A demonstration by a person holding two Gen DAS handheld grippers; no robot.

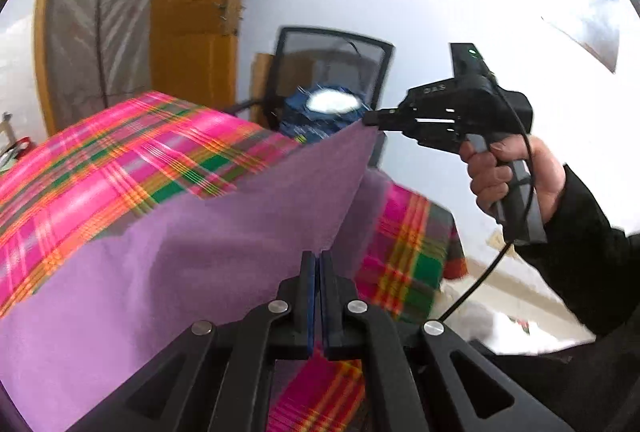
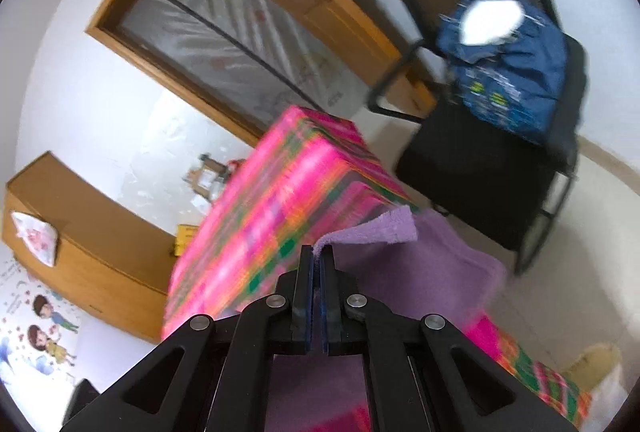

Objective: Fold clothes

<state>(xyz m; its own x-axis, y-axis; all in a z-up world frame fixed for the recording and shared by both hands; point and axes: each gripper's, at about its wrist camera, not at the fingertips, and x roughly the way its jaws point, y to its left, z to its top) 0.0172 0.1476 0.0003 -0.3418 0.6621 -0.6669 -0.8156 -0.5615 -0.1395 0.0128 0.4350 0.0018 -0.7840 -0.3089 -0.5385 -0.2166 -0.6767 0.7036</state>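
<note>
The left hand-held gripper (image 1: 319, 260) has its two fingers pressed together on an edge of the purple cloth (image 1: 180, 272), which rises from the pinch and stretches taut across to the right hand-held gripper (image 1: 372, 118). In the left wrist view that second tool is seen from the side, held by a bare hand (image 1: 516, 172) in a dark sleeve, with a black cable hanging below the handle; its jaws are closed on the cloth's far corner. The right wrist view confirms this: the fingers of the right hand-held gripper (image 2: 319, 264) are clamped on a fuzzy corner of the purple cloth (image 2: 420, 264), which folds over just beyond the tips and falls away to the right. The cloth is lifted between the two tools above a counter (image 1: 100, 160) covered in a pink, green and orange plaid, with its lower part draping toward that plaid surface; whether the lower edge touches it cannot be told from these views. The plaid cover (image 2: 260, 216) is blurred in the right wrist view. Beyond the counter stands a black mesh-backed chair (image 2: 500, 160) with a blue bag or garment (image 2: 516, 72) piled on its seat. A wood-framed door (image 2: 240, 32) with a translucent panel is set in the white wall behind, and a low wooden cabinet (image 2: 80, 244) sits near a wall sticker of cartoon children (image 2: 44, 328).
</note>
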